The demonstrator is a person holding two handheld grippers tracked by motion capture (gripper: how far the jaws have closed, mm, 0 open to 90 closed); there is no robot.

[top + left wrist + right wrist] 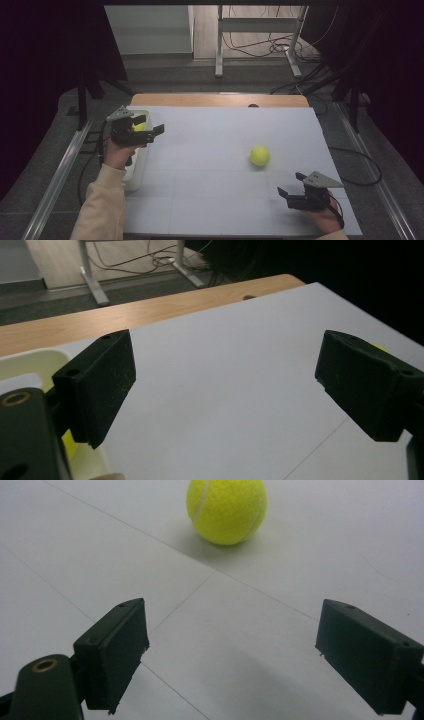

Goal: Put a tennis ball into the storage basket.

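Observation:
A yellow tennis ball (259, 156) rests on the white table surface (210, 150), right of centre. My right gripper (290, 183) is near the front right corner, open and empty, a short way in front of the ball. In the right gripper view the ball (226, 510) lies beyond the gripper (232, 625), whose jaws stand wide apart. My left gripper (152, 136) hovers at the table's left edge beside a pale bin (134, 175), open with nothing between its jaws (227, 360). A second yellow ball (139, 125) sits in that bin, partly hidden by the gripper.
A strip of wooden tabletop (220, 100) shows along the far edge. Beyond it stand a metal frame (260, 45) and loose cables on the floor. Dark curtains close off both sides. In the left gripper view the bin's rim (30, 362) is at lower left.

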